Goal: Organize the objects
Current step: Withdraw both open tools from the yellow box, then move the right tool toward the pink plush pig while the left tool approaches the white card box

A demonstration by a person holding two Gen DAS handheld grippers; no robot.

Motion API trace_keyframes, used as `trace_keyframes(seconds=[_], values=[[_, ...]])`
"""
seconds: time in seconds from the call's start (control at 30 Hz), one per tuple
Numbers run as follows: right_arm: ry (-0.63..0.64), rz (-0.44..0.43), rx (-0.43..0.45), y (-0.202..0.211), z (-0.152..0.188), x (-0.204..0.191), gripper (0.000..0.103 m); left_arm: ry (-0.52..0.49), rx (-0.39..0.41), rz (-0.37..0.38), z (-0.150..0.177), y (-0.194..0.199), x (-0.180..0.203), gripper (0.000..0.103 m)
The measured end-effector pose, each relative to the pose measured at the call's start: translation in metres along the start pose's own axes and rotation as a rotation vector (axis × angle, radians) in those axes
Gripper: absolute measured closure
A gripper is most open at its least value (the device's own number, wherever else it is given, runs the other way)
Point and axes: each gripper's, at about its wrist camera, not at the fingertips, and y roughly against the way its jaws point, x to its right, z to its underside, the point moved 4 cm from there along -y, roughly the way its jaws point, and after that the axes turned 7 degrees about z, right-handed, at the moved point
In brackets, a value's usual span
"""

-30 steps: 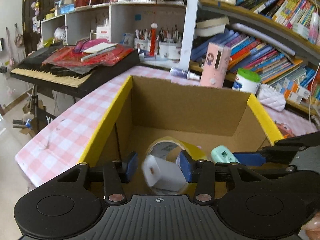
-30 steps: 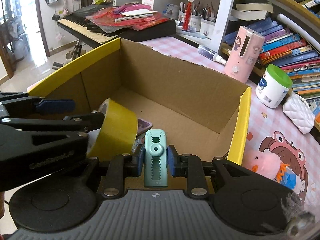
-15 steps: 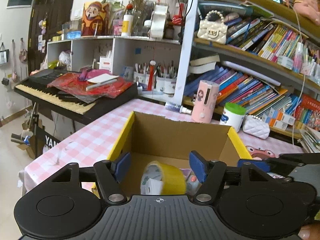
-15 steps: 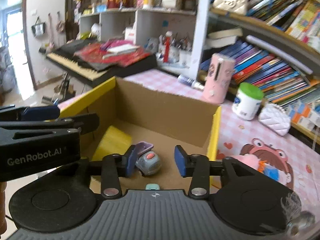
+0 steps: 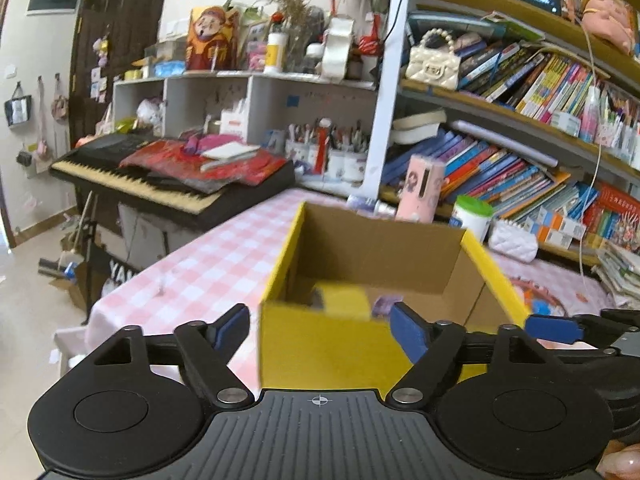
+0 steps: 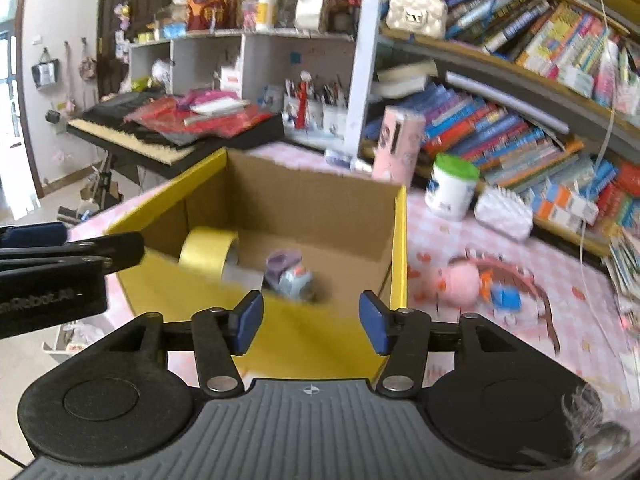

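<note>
Both tongs released and empty: left gripper, right gripper. Ahead of them, the yellow-flapped cardboard box holds 1 yellow tape roll and 1 small blue-purple gadget. Judged largely done; table items beyond possibly remain.

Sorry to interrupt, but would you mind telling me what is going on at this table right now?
A person is tidying small items into a yellow cardboard box on the pink checked table, with hand-held tongs in each hand. Both the left tongs and the right tongs are open and empty, held above the box's near side. Inside the box lie a yellow tape roll and a small purple-and-blue gadget. A pink plush toy lies on the table to its right.
</note>
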Motion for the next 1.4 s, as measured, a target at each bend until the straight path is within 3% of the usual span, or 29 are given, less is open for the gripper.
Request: trace_keyframes(seconds=[0.2,0.7,1.13,1.4], values=[[-0.037,0.020,-0.118,0.012,0.032,-0.015,0.047,0.031,-0.098,-0.018,0.028,0.018,-0.019,0.021],[-0.035,0.082,-0.125,0.056,0.068,-0.036,0.028,-0.026,-0.157,0.026,0.056,0.053,-0.023,0.018],[-0.183,0.252,-0.184,0.082,0.102,0.013,0.026,-0.131,-0.227,0.187,0.072,0.046,0.022,0.018],[-0.254,0.336,-0.204,0.090,0.115,0.048,0.026,-0.139,-0.266,0.238,0.077,0.037,0.045,0.018]])
